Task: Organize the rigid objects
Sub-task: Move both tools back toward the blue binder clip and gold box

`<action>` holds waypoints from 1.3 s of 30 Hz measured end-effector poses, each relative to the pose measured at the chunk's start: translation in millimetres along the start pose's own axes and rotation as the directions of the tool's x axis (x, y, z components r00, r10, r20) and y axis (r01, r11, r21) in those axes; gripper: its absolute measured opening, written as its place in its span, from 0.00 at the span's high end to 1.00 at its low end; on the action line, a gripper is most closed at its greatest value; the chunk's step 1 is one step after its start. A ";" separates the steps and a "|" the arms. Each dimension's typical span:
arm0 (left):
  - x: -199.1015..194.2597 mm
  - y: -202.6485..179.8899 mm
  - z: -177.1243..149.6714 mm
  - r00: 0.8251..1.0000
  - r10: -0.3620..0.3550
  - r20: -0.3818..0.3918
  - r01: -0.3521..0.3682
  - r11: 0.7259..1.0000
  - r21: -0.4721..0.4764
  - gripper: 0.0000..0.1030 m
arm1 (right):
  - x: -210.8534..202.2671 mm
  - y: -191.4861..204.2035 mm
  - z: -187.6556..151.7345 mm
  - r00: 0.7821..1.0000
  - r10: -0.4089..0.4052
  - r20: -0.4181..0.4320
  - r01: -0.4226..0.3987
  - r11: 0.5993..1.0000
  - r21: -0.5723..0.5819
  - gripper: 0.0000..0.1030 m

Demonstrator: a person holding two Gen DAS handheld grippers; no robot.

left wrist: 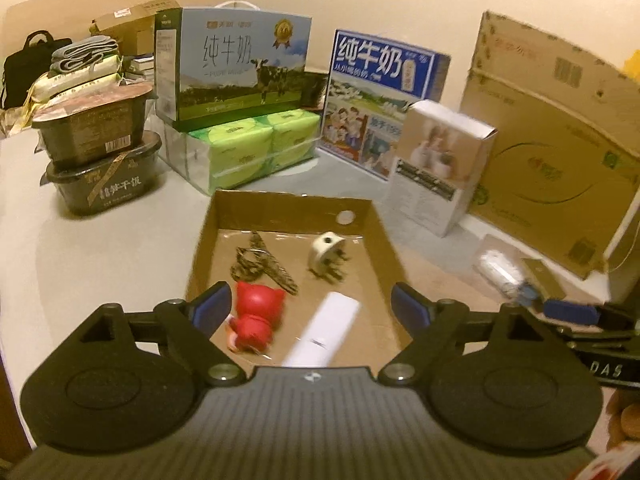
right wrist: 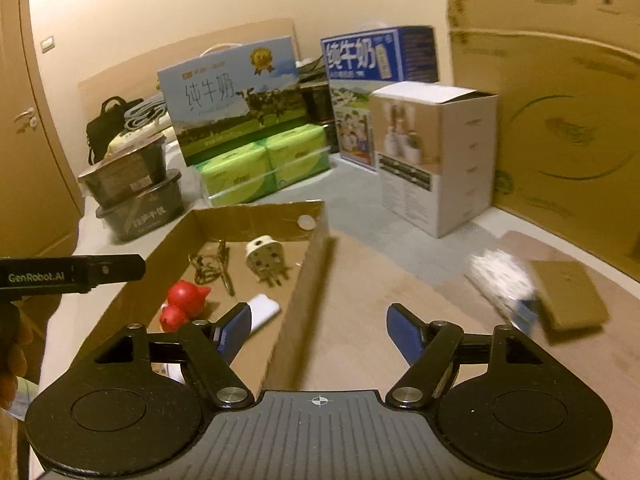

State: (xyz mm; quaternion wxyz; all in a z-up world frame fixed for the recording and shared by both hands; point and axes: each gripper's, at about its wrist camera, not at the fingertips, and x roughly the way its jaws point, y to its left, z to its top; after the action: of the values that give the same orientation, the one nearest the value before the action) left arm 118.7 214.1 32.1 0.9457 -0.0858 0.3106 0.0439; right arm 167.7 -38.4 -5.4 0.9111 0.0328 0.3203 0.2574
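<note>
Cream walls and a pale grey tabletop (left wrist: 100,256) frame the scene, with milk cartons and a big brown carton stacked from ten o'clock round to two o'clock. Front and centre sits the shallow cardboard tray (left wrist: 288,206), already collecting the rigid bits: a white stick-shaped device (left wrist: 326,330) at its six o'clock, a red pig figurine (left wrist: 258,316) at seven, a bunch of keys (left wrist: 260,264) at ten, a white plug adapter (left wrist: 326,254) at one. Still outside, at three o'clock from the tray, lie a clear-wrapped white packet with a blue end (right wrist: 506,288) and a small flat brown box (right wrist: 572,296), touching each other on the mat. Both look light and stiff; the wrap is likely slippery, so across the packet's narrow middle seems the safest hold, while the box's flat sides invite a pinch on its short edges. Left gripper (left wrist: 312,312) hangs over the tray's near end, jaws spread wide, nothing pinched, the stick below them. Right gripper (right wrist: 318,330) straddles the tray's right wall, jaws apart and empty.
</note>
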 end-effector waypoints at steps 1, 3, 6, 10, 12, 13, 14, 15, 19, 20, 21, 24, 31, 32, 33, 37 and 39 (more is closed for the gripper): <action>-4.2 -3.4 -2.1 1.000 -0.004 0.003 0.004 1.000 -0.006 0.15 | -7.5 -1.3 -3.4 1.000 -0.008 0.004 0.007 1.000 0.004 0.27; -15.0 -12.5 -7.8 1.000 -0.010 0.010 0.010 1.000 -0.016 0.15 | -23.2 -5.2 -10.2 1.000 -0.024 0.010 0.024 1.000 0.007 0.26; -27.7 -27.1 -16.2 1.000 -0.018 0.016 0.019 0.999 -0.030 0.12 | -44.2 -13.1 -21.0 0.998 -0.055 0.012 0.054 0.998 0.019 0.26; -39.7 -50.9 -25.0 0.999 -0.038 0.023 0.039 0.999 -0.020 0.08 | -67.0 -28.5 -34.2 0.996 -0.085 0.007 0.084 0.995 0.050 0.25; -44.9 -62.9 -29.4 0.999 -0.046 0.028 0.046 0.999 -0.008 0.07 | -77.6 -36.2 -37.9 0.995 -0.102 0.010 0.101 0.993 0.066 0.25; -47.0 -68.0 -31.4 0.998 -0.050 0.030 0.050 0.999 -0.005 0.07 | -82.8 -40.1 -39.3 0.994 -0.109 0.013 0.107 0.991 0.074 0.25; -48.2 -72.3 -32.9 0.998 -0.051 0.031 0.051 0.999 -0.003 0.06 | -88.1 -43.8 -40.7 0.993 -0.114 0.016 0.113 0.990 0.080 0.25; -48.9 -77.6 -34.8 0.998 -0.053 0.029 0.053 0.999 0.001 0.06 | -93.0 -47.2 -42.1 0.992 -0.122 0.019 0.120 0.989 0.084 0.25; -47.6 -97.5 -41.0 0.998 -0.068 0.016 0.068 0.997 0.030 0.06 | -110.8 -61.5 -46.9 0.988 -0.152 0.027 0.149 0.985 0.090 0.25; -47.0 -102.6 -42.5 0.997 -0.075 0.015 0.075 0.997 0.033 0.06 | -113.3 -64.5 -47.7 0.987 -0.161 0.027 0.158 0.983 0.094 0.25; -46.2 -107.7 -43.7 0.997 -0.082 0.013 0.081 0.996 0.040 0.06 | -116.3 -68.4 -48.6 0.986 -0.167 0.026 0.163 0.981 0.101 0.25; -43.0 -122.8 -46.7 0.996 -0.092 0.006 0.092 0.993 0.073 0.06 | -125.6 -79.9 -50.7 0.982 -0.188 0.032 0.183 0.976 0.116 0.25; -35.0 -154.7 -52.1 0.993 -0.117 -0.010 0.118 0.986 0.122 0.06 | -137.9 -103.0 -55.7 0.975 -0.220 0.028 0.214 0.966 0.146 0.25; -33.2 -158.4 -52.5 0.993 -0.117 -0.011 0.118 0.985 0.128 0.06 | -137.5 -106.3 -55.6 0.975 -0.223 0.027 0.216 0.965 0.147 0.25; -30.8 -161.8 -52.8 0.993 -0.117 -0.017 0.118 0.984 0.132 0.06 | -137.8 -109.4 -56.0 0.974 -0.225 0.025 0.219 0.964 0.148 0.25; -19.8 -173.9 -52.3 0.992 -0.120 -0.030 0.123 0.982 0.146 0.06 | -136.1 -123.8 -54.9 0.971 -0.236 0.022 0.230 0.960 0.159 0.25; -12.8 -180.1 -52.2 0.992 -0.117 -0.035 0.121 0.980 0.157 0.06 | -134.3 -131.0 -53.1 0.971 -0.236 0.022 0.230 0.959 0.163 0.25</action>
State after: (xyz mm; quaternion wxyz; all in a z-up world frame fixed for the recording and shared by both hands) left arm 102.7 27.1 22.6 0.9464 -0.0293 0.3193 -0.0389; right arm 105.5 -223.2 -0.8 0.9359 0.0729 0.3225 0.1211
